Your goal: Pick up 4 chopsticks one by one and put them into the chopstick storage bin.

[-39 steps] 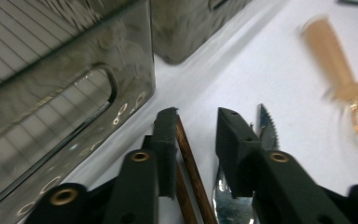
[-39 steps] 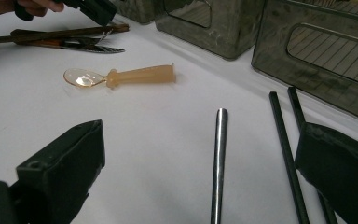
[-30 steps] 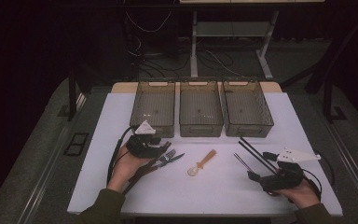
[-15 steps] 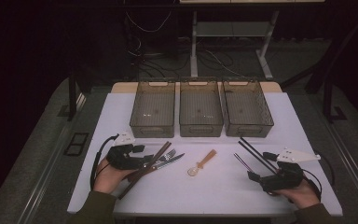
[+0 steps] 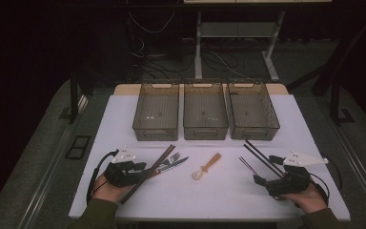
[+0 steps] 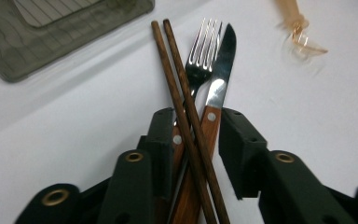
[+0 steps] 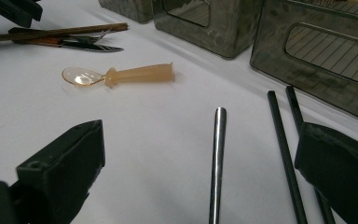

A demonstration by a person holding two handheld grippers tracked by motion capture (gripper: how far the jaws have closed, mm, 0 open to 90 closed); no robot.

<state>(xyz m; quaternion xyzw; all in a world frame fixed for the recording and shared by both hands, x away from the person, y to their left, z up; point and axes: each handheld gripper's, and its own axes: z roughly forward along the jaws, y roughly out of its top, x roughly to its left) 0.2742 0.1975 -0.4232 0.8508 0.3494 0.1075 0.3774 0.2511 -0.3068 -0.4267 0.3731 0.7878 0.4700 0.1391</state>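
A: High view. Three bins (image 5: 205, 125) sit in a row at upper center of the table (image 5: 219, 195), all look empty. Nothing sorted yet, so the whole job is left.

B: Cutlery?

A: All flat on the table. Brown chopsticks (image 5: 156, 165), fork (image 5: 171, 158) and knife (image 5: 175, 163) bunched lower left. Amber spoon (image 5: 206, 167) center. Black chopsticks (image 5: 259, 157) lower right. Left claw (image 5: 142, 170) sits on the handle end of the bunch, right claw (image 5: 262, 180) at the near end of the black pair.

B: Left claw view?

A: Gives the detail the high view lacks. Jaws have just been closing and straddle the bunch: brown chopsticks (image 6: 186, 112) cross over the wooden handles of the fork (image 6: 199, 60) and the knife (image 6: 220, 77). Left pad looks to be against the handles, right pad has a gap. Not clamped, nothing lifted. Bin corner (image 6: 51, 32) upper left, spoon (image 6: 300, 35) upper right.

B: Right claw view?

A: Jaws wide apart, holding nothing. A thin metal rod (image 7: 218, 158) lies between them, hard to make out from above. Black chopsticks (image 7: 286, 149) run by the right jaw. Spoon (image 7: 121, 74) upper left, bins (image 7: 326, 51) along the top.

B: Next?

A: My guess: close on one piece, carry it to a bin.
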